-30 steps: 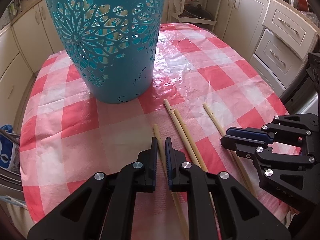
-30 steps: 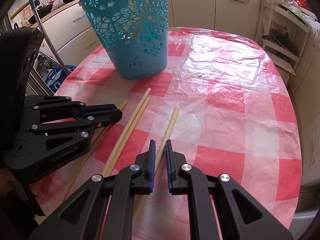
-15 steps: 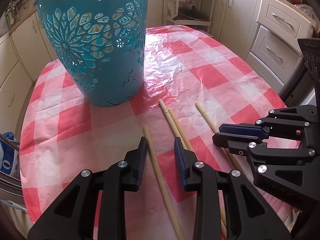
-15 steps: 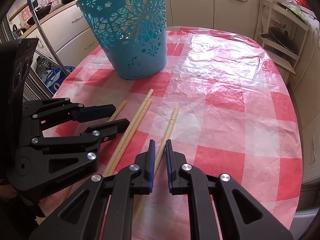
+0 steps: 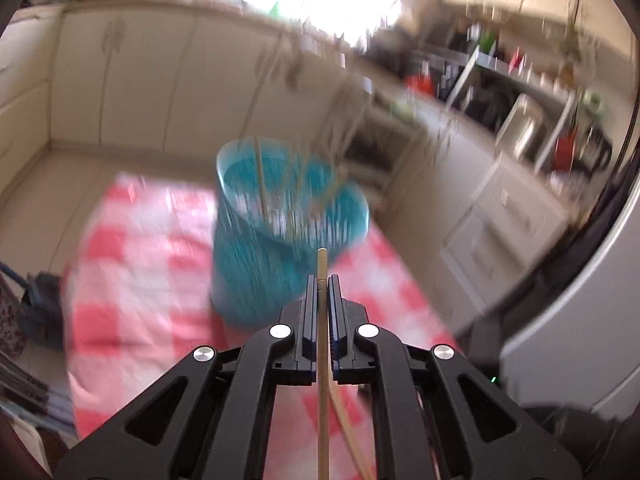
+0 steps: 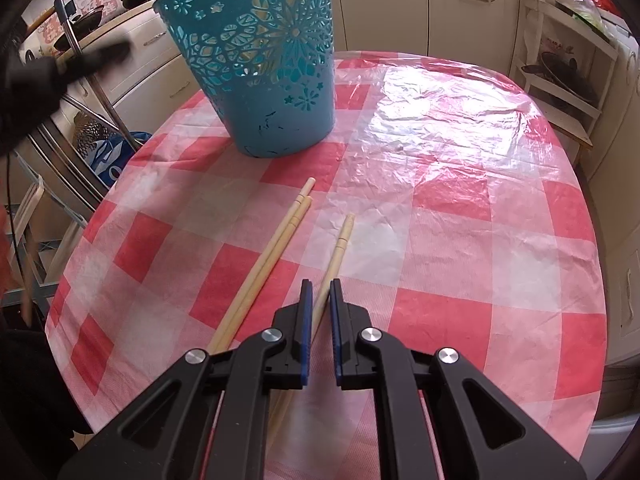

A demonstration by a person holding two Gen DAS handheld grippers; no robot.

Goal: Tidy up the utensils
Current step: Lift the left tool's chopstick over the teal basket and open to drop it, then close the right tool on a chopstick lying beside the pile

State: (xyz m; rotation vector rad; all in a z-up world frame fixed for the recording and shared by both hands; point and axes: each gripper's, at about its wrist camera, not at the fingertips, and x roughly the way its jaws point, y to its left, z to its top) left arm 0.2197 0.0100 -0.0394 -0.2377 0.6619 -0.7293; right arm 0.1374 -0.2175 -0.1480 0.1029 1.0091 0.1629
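Three chopsticks (image 6: 280,248) are lying at centre frame on the worktop (image 6: 480,220). Left gripper (image 5: 323,280) is clenching a fourth near its tip, below the basket (image 5: 280,216). Right gripper (image 6: 320,284) is straddling one, slightly parted. Light, stiff, slippery sticks; mid-shaft grasping likely suits.

The left gripper (image 5: 322,280), which sat low over the tablecloth (image 6: 440,220) near the foot of the blue basket (image 6: 260,64) with its jaws spread around a chopstick (image 5: 322,344) half a second ago, now pinches that chopstick and is lifted high above the basket, looking down at its rim through heavy motion blur. In the right wrist view it has left its spot beside the basket's base and shows only as a dark smear at the upper left. Four chopsticks lay in front of the basket; three remain.
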